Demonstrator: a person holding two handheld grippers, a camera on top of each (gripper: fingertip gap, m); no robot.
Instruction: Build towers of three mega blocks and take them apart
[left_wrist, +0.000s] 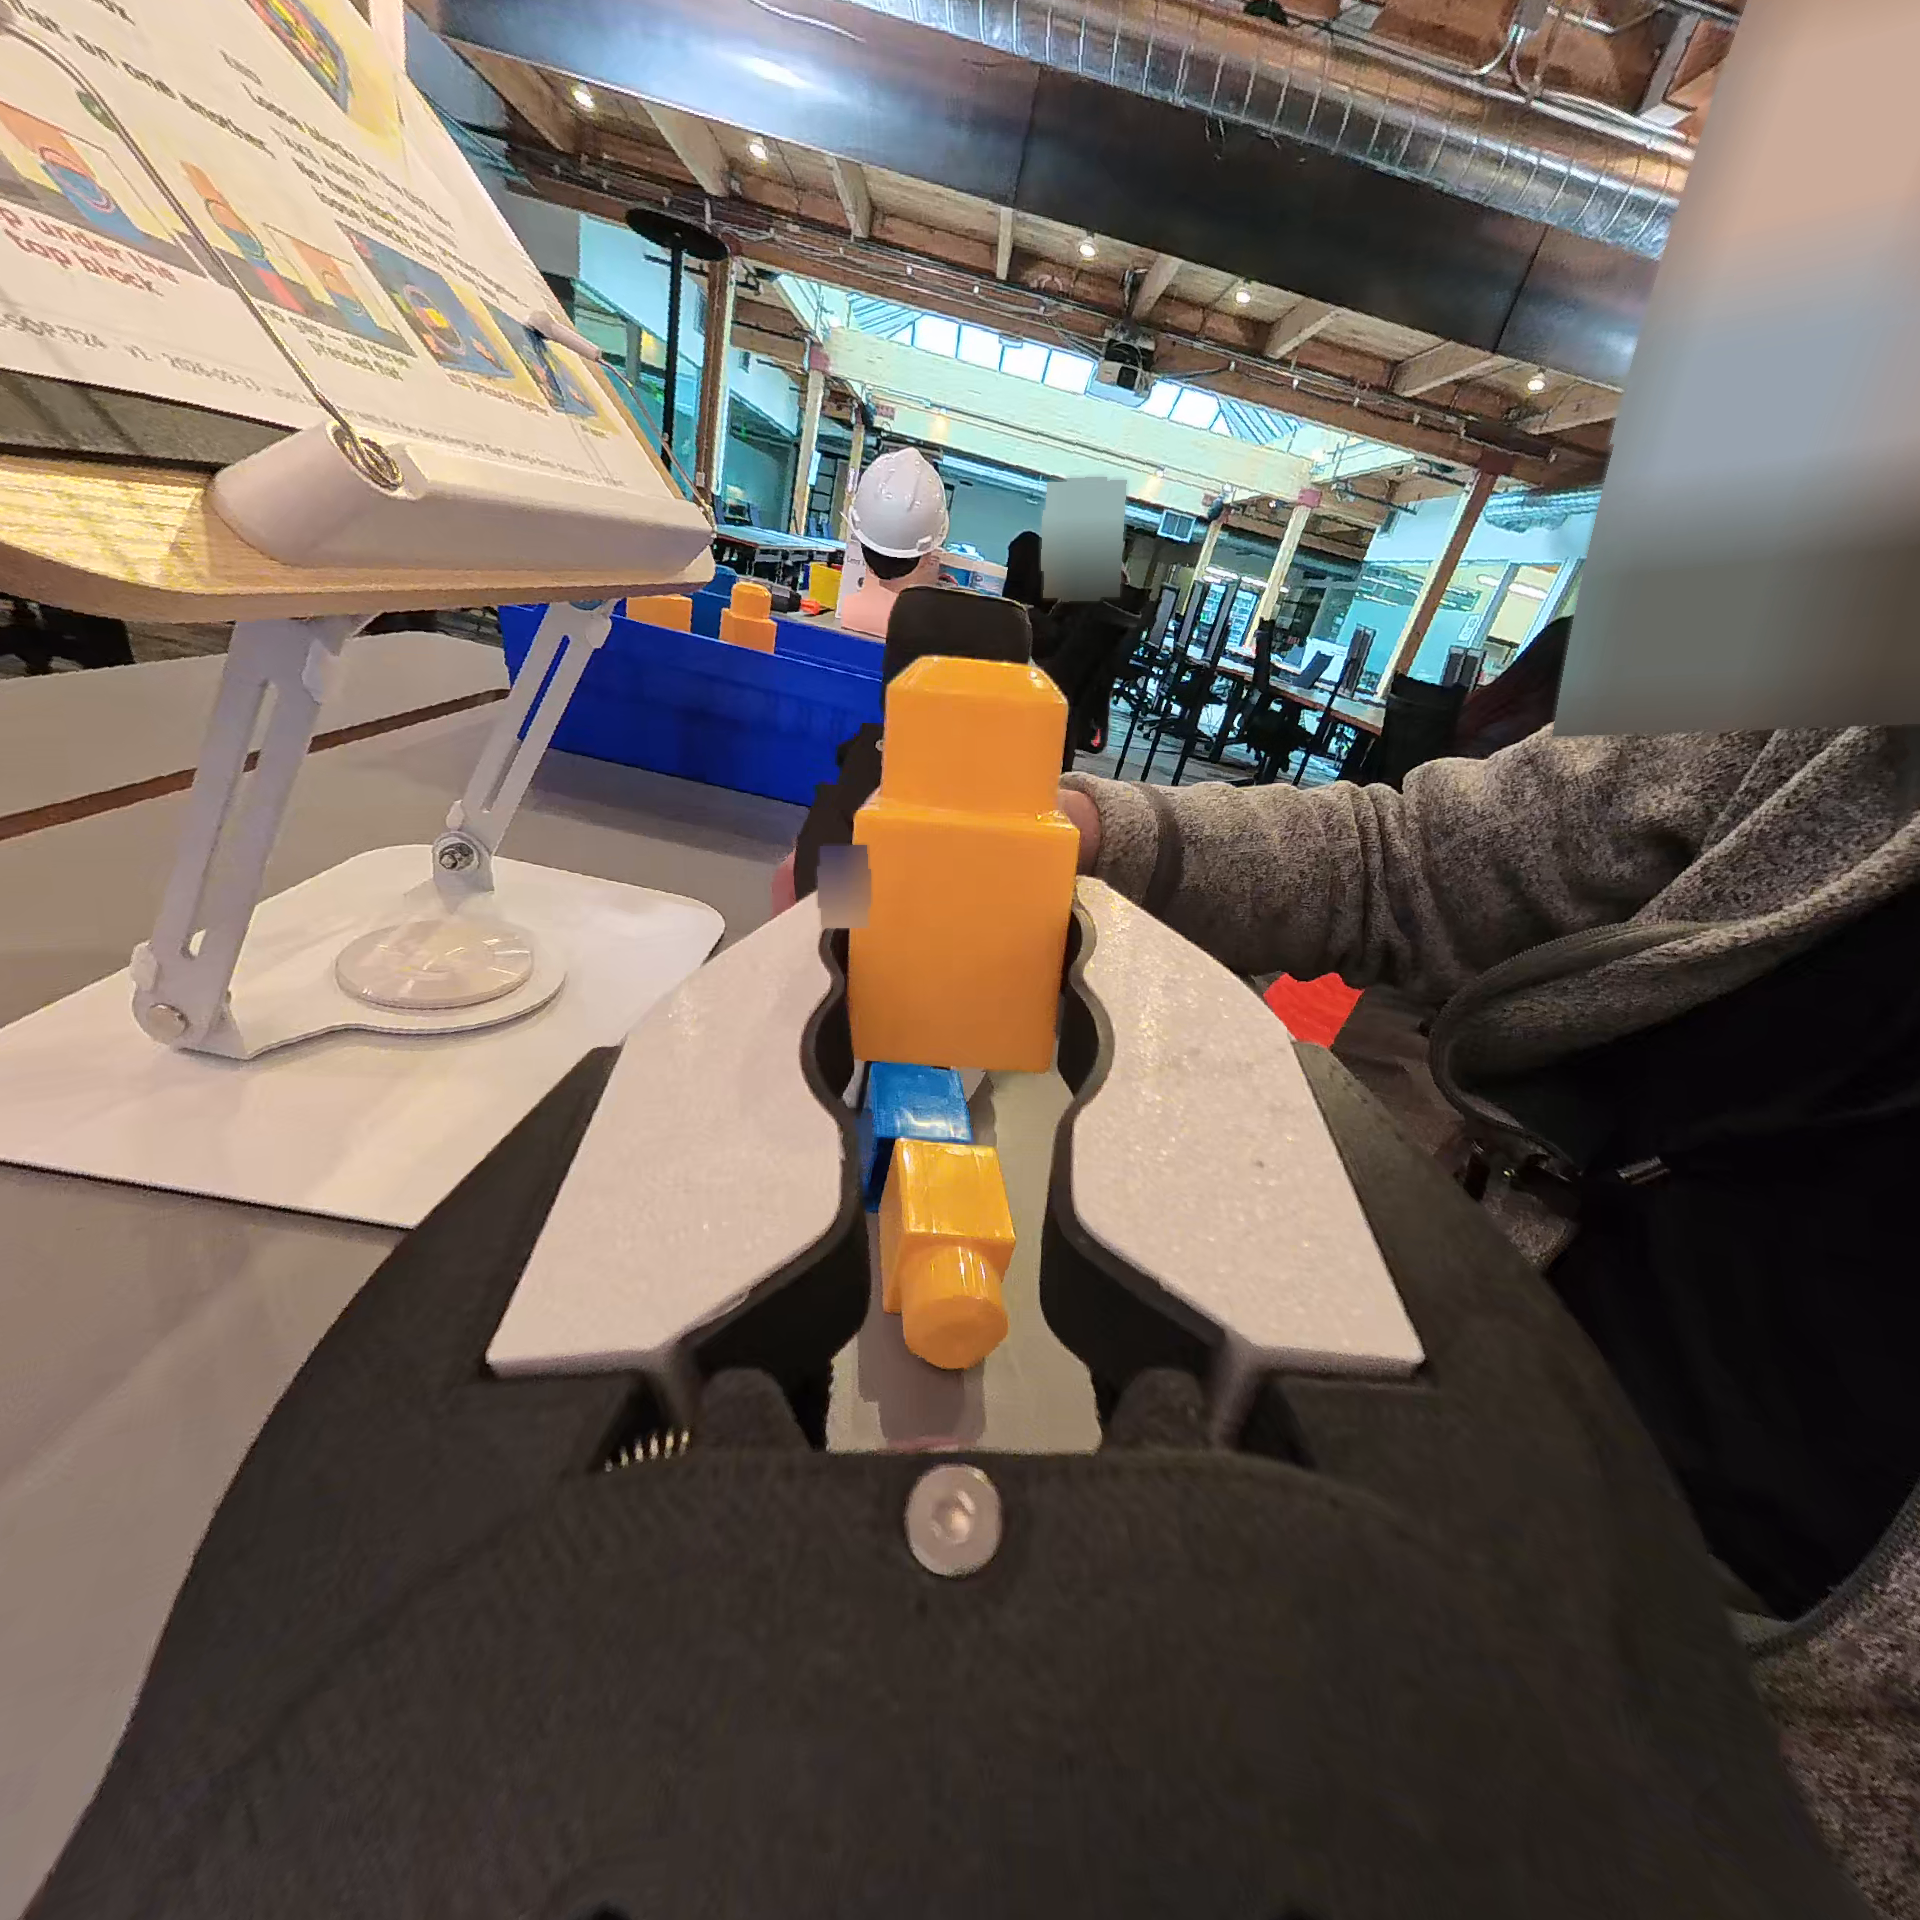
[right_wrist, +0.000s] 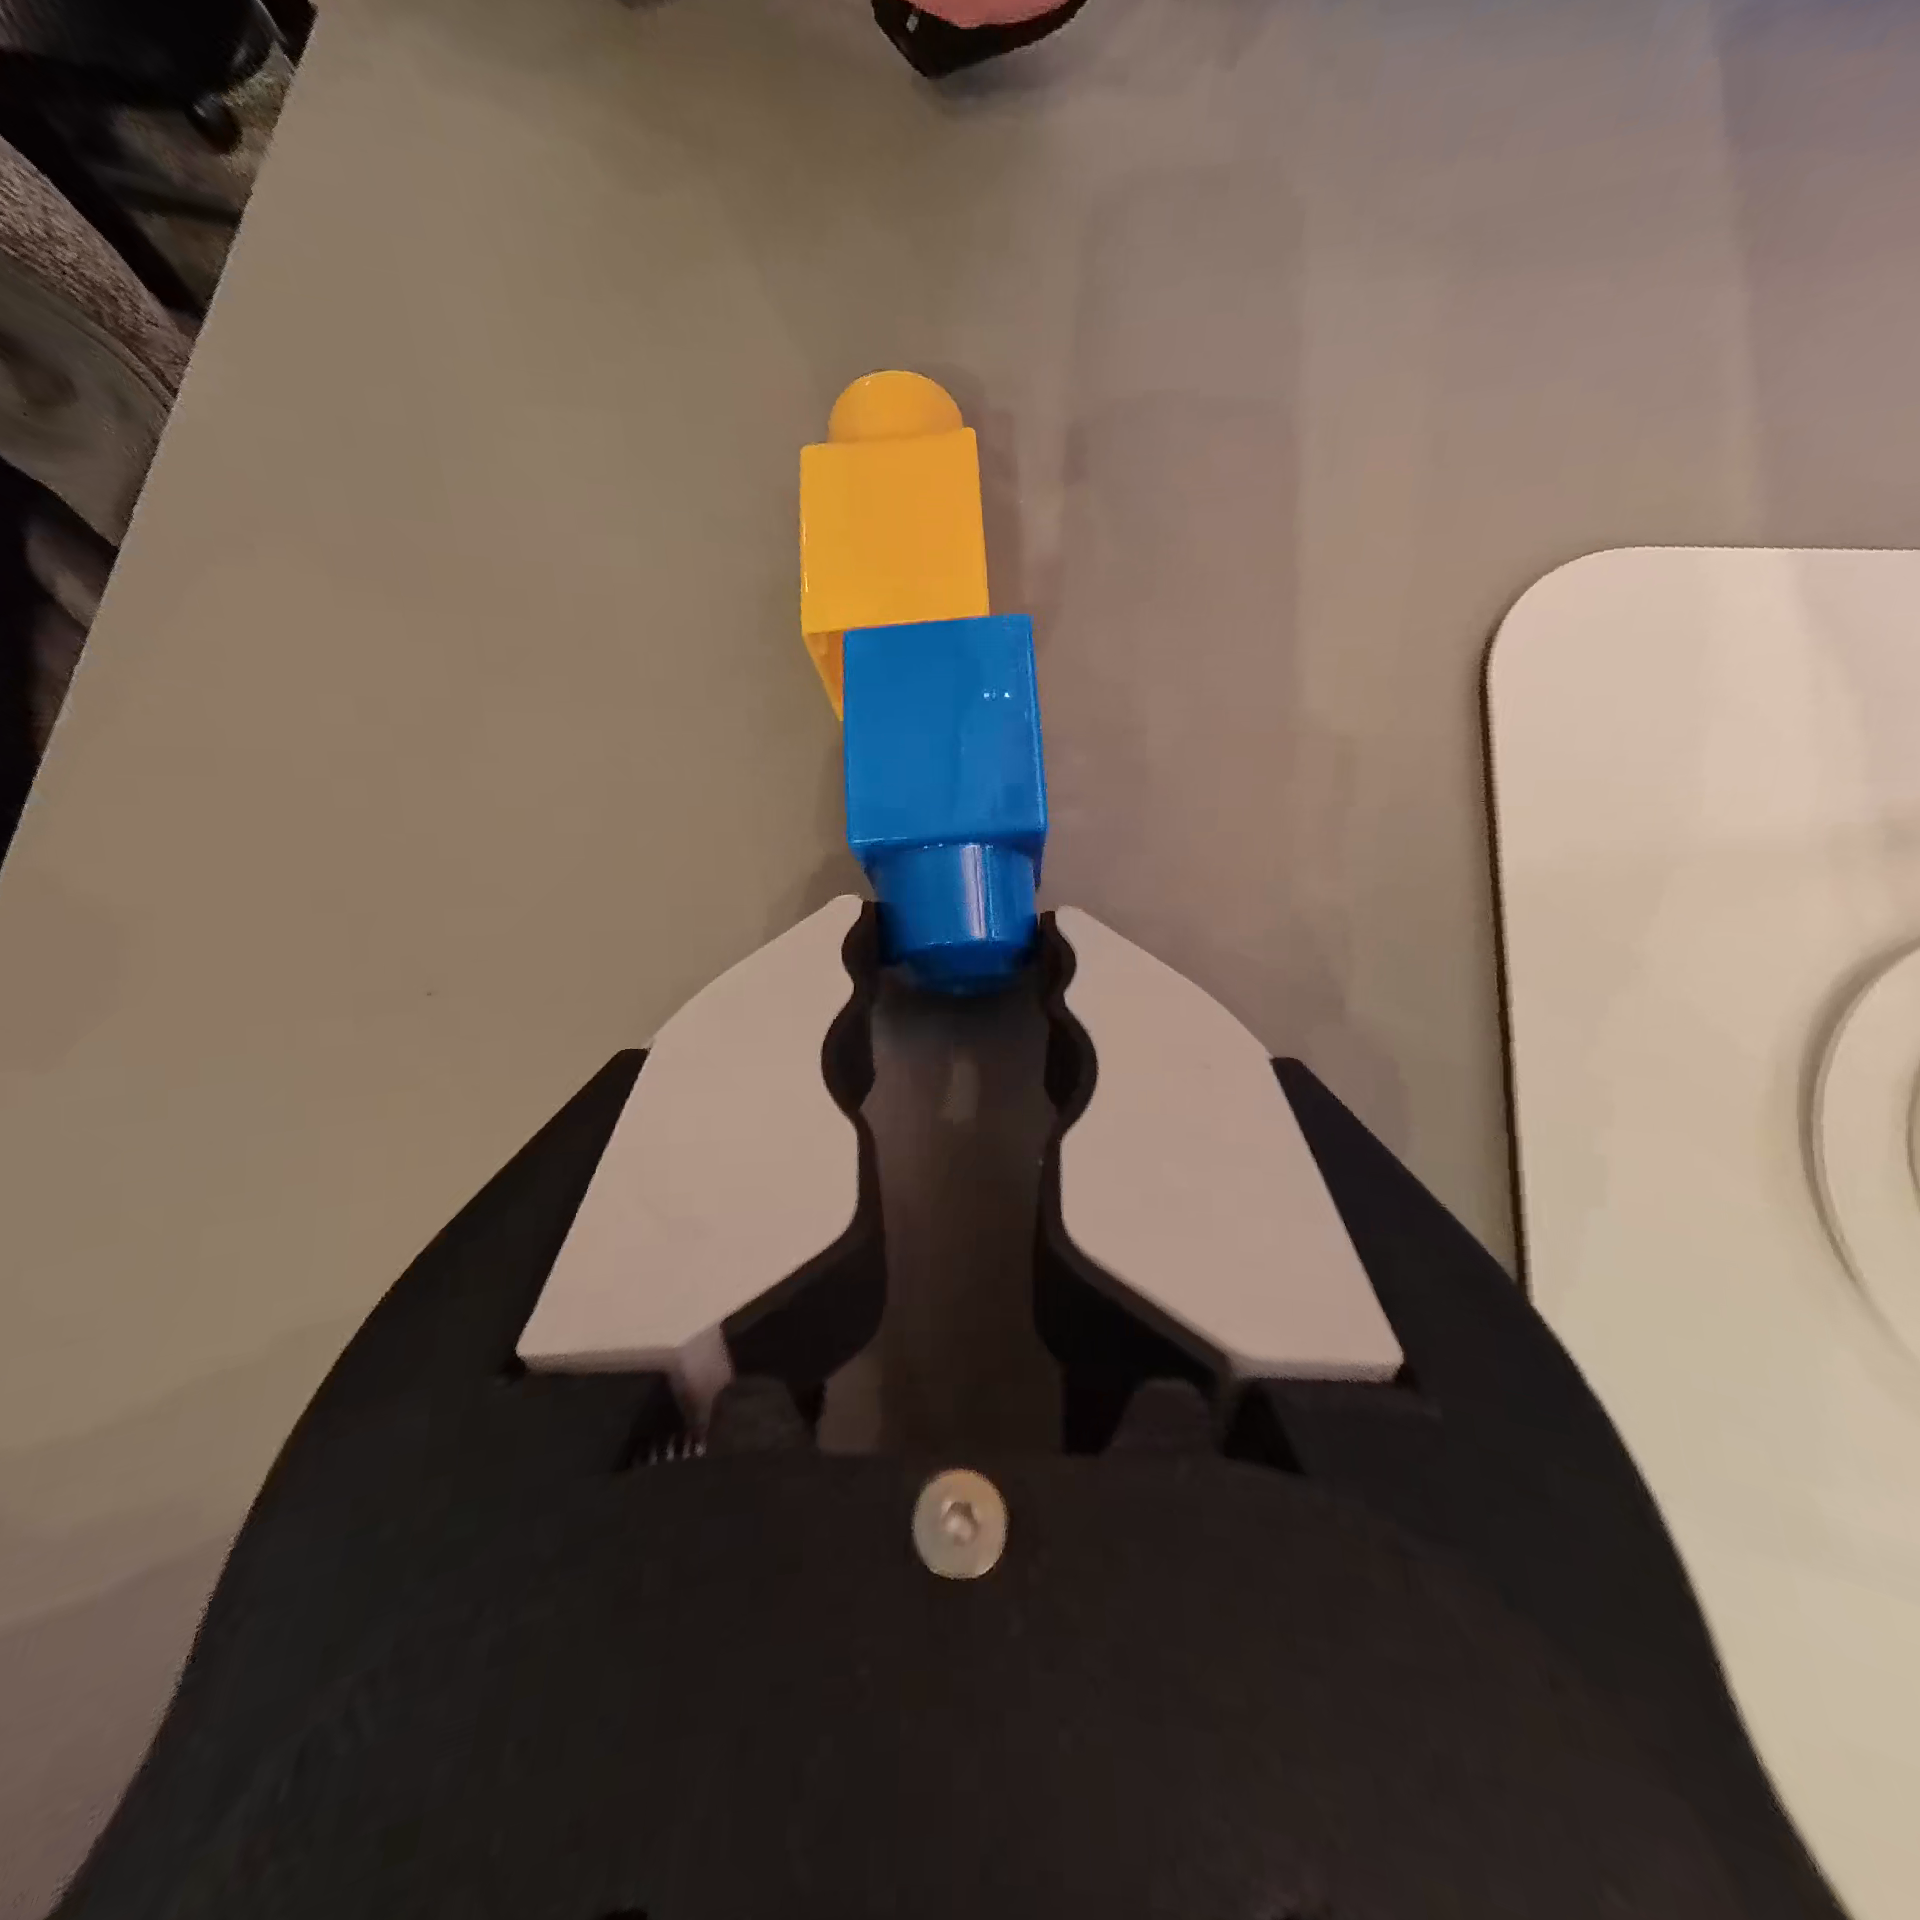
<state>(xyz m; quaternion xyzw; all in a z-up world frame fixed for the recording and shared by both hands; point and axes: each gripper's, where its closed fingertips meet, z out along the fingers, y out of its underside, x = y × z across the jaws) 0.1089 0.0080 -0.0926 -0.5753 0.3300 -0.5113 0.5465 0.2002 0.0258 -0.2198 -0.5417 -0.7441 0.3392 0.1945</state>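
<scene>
White document stand (left_wrist: 343, 914) with printed sheet (left_wrist: 239, 197), upper left; blue bin (left_wrist: 686, 696) behind (centre); white hard hat (left_wrist: 899, 501) beyond; grey table (right_wrist: 468, 623).

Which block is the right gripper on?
On the grey table, left of the white stand base, two joined blocks lie flat. The right gripper pinches the round stud of the blue block, not the yellow block beyond.

Grey table (right_wrist: 416, 520), timber ceiling (left_wrist: 1143, 260) (exposed ducts)

Glossy smooth plastic orange block (left_wrist: 961, 894) and blue block (right_wrist: 943, 727); matt grey table (right_wrist: 468, 520); fuzzy knit sleeve (left_wrist: 1351, 862).
</scene>
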